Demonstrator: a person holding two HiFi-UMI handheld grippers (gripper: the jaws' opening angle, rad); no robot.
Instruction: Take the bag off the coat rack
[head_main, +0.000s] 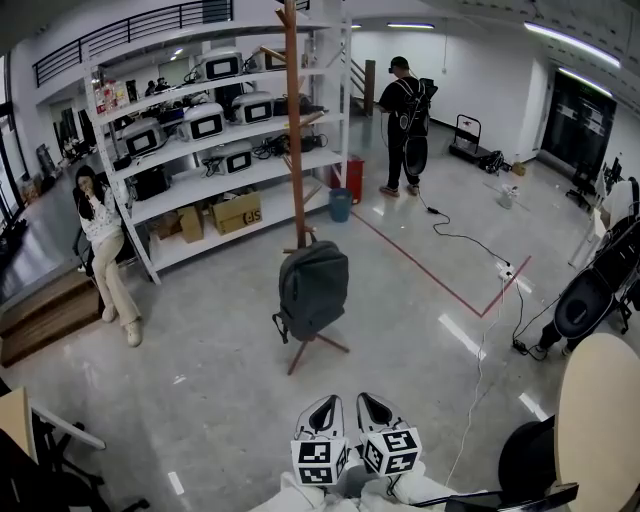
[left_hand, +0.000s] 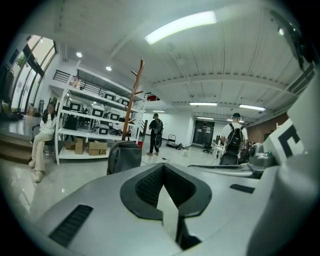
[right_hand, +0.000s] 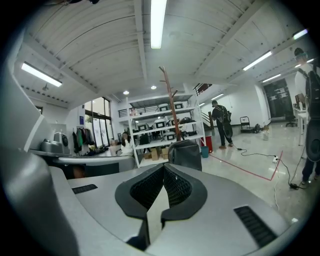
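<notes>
The bag (head_main: 313, 288) hangs low on the rack (head_main: 292, 120), well ahead of the left tongs (head_main: 322, 412) and right tongs (head_main: 375, 410), both closed together and empty; it looks soft, saggy and fairly heavy, so probably best gripped by its top strap.

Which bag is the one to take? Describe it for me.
Find the white shelving unit; a tall brown wooden coat rack stands in front of it. The dark grey backpack hangs low on its pole, the only thing hanging on that rack.
</notes>
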